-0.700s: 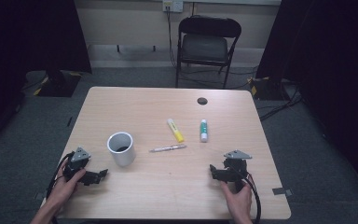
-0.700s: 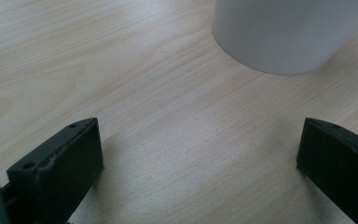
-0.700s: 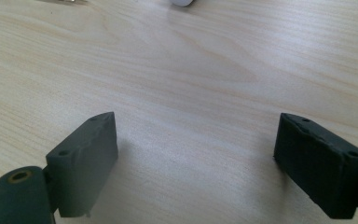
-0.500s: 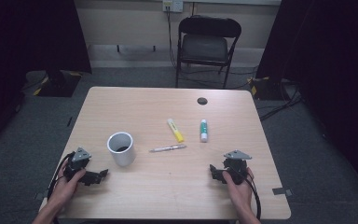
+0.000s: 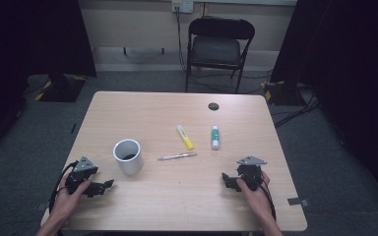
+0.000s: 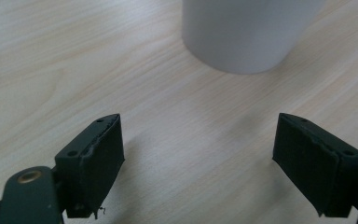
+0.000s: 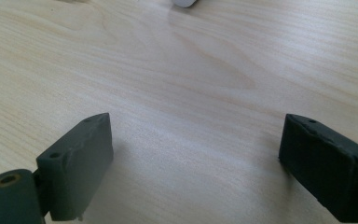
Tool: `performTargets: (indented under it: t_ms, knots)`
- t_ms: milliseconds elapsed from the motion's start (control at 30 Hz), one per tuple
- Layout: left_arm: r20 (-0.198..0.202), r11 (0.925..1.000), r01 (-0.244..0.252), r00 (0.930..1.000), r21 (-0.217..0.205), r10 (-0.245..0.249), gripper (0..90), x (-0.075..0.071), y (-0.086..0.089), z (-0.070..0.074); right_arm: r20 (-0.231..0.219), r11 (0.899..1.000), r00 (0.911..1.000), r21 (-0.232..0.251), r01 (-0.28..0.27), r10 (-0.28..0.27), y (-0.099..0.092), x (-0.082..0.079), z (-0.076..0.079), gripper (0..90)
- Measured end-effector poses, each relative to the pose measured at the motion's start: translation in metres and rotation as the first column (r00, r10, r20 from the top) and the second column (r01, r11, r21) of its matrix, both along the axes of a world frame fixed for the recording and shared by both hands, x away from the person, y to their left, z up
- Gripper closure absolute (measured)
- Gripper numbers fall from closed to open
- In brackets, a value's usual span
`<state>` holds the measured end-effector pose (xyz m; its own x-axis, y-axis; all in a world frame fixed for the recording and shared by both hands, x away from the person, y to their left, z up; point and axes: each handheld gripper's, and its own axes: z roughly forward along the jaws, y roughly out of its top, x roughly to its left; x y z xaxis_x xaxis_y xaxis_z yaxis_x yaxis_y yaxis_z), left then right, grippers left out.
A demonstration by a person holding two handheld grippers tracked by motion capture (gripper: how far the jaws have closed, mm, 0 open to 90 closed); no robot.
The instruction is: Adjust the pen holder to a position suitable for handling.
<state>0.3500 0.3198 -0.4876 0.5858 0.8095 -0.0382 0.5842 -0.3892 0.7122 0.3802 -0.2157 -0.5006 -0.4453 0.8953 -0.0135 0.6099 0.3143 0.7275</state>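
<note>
Both grippers rest on the tabletop (image 5: 187, 191) with fingers spread and empty, the left gripper (image 5: 109, 184) near the white cup (image 5: 128, 156), the right gripper (image 5: 225, 179) apart.

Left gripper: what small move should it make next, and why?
Probably ease the left gripper forward toward the white cup. Its jaws stand open with nothing between them, the cup stands upright just ahead, and bare table lies between.

Left gripper (image 6: 200, 158) over a pale wooden table (image 6: 51, 70).
Its two black jaws stand wide apart, empty; a white cup (image 6: 247, 32) stands just ahead.
</note>
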Motion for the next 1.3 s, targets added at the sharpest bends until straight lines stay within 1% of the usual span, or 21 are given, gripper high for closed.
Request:
performTargets:
  t_ms: [33, 67, 100, 167, 200, 233, 333, 367, 467, 567, 633, 667, 800, 900, 933, 967, 1033, 1067, 1133, 1233, 1300]
  knots:
    - [-0.011, 0.9994, 0.022, 0.9997, -0.029, -0.022, 16.1, 0.000, 0.001, 0.003, 0.000, 1.000, 1.0000, 0.000, 0.000, 0.000, 0.000, 0.000, 0.000, 9.0]
    - [-0.011, 0.9994, 0.022, 0.9997, -0.029, -0.022, 16.2, 0.000, 0.001, 0.003, 0.000, 1.000, 1.0000, 0.000, 0.000, 0.000, 0.000, 0.000, 0.000, 9.0]
    - [-0.001, 0.9978, 0.032, 0.9995, -0.059, -0.032, 16.2, -0.002, 0.001, 0.006, 0.002, 1.000, 1.0000, -0.001, -0.002, 0.002, 0.000, 0.000, 0.000, 9.0]
    - [0.037, 0.9974, 0.039, 0.9986, -0.061, -0.037, 16.2, -0.005, -0.001, 0.014, 0.001, 1.000, 1.0000, 0.000, -0.001, 0.001, 0.000, 0.000, 0.000, 9.0]
    - [0.037, 0.9974, 0.039, 0.9986, -0.061, -0.037, 16.2, -0.005, -0.001, 0.014, 0.001, 1.000, 1.0000, -0.001, 0.000, 0.000, 0.000, 0.000, 0.000, 9.1]
    - [0.037, 0.9966, 0.039, 0.9986, -0.072, -0.036, 16.3, -0.006, -0.003, 0.019, 0.001, 1.000, 1.0000, -0.001, -0.001, 0.001, 0.000, 0.000, 0.000, 9.1]
    - [0.064, 0.9938, 0.047, 0.9972, -0.101, -0.040, 18.3, -0.010, -0.006, 0.028, 0.001, 1.000, 1.0000, -0.001, -0.001, 0.001, 0.000, 0.000, 0.000, 9.1]
    - [0.072, 0.9940, 0.047, 0.9966, -0.099, -0.040, 20.6, -0.011, -0.008, 0.031, 0.001, 1.000, 1.0000, -0.001, -0.001, 0.001, 0.000, 0.000, 0.000, 9.1]
    - [0.072, 0.9911, 0.070, 0.9955, -0.114, -0.062, 23.4, -0.014, -0.012, 0.038, 0.000, 1.000, 1.0000, 0.000, 0.000, 0.000, 0.000, 0.000, 0.000, 9.2]
    - [0.095, 0.9891, 0.086, 0.9927, -0.120, -0.075, 24.2, -0.016, -0.015, 0.046, 0.001, 1.000, 1.0000, -0.001, -0.001, 0.001, 0.000, 0.000, 0.000, 9.2]
    - [0.075, 0.9849, 0.106, 0.9926, -0.137, -0.096, 27.3, -0.016, -0.014, 0.052, 0.001, 1.000, 1.0000, -0.001, -0.001, 0.001, 0.000, 0.000, 0.000, 9.2]
    - [0.078, 0.9804, 0.119, 0.9911, -0.157, -0.108, 27.2, -0.016, -0.014, 0.054, 0.001, 1.000, 1.0000, -0.001, -0.001, 0.001, 0.000, 0.000, 0.000, 9.1]
    - [0.101, 0.9829, 0.128, 0.9881, -0.132, -0.116, 27.7, -0.017, -0.015, 0.066, 0.001, 1.000, 1.0000, -0.001, -0.001, 0.001, 0.000, 0.000, 0.000, 9.1]
    - [0.111, 0.9832, 0.119, 0.9883, -0.138, -0.105, 29.1, -0.011, -0.014, 0.075, 0.001, 1.000, 1.0000, -0.001, -0.001, 0.001, 0.000, 0.000, 0.000, 9.1]
    - [0.111, 0.9832, 0.119, 0.9883, -0.138, -0.105, 32.3, -0.011, -0.014, 0.075, 0.001, 1.000, 1.0000, -0.001, -0.001, 0.001, 0.000, 0.000, 0.000, 9.1]
    - [0.120, 0.9849, 0.118, 0.9873, -0.126, -0.103, 33.0, -0.006, -0.014, 0.083, 0.003, 1.000, 1.0000, -0.001, -0.002, 0.002, 0.000, 0.001, 0.000, 9.1]
    - [0.134, 0.9846, 0.114, 0.9863, -0.132, -0.096, 32.5, 0.000, -0.014, 0.092, 0.002, 1.000, 1.0000, 0.000, -0.003, 0.003, 0.000, 0.001, 0.000, 9.1]
    - [0.134, 0.9846, 0.114, 0.9863, -0.132, -0.096, 32.2, 0.000, -0.014, 0.092, 0.002, 1.000, 1.0000, 0.000, -0.003, 0.003, 0.000, 0.001, 0.000, 9.0]
    - [0.151, 0.9882, 0.116, 0.9835, -0.100, -0.100, 31.8, 0.011, -0.017, 0.105, 0.002, 1.000, 1.0000, 0.000, -0.004, 0.004, 0.000, 0.001, 0.000, 9.1]
    - [0.162, 0.9887, 0.108, 0.9826, -0.104, -0.091, 32.2, 0.025, -0.018, 0.111, 0.000, 1.000, 1.0000, 0.000, -0.001, 0.001, 0.001, 0.001, 0.000, 9.0]
    - [0.168, 0.9860, 0.095, 0.9832, -0.137, -0.071, 37.6, 0.034, -0.017, 0.110, 0.001, 1.000, 1.0000, -0.001, -0.002, 0.002, 0.001, 0.002, 0.000, 9.0]
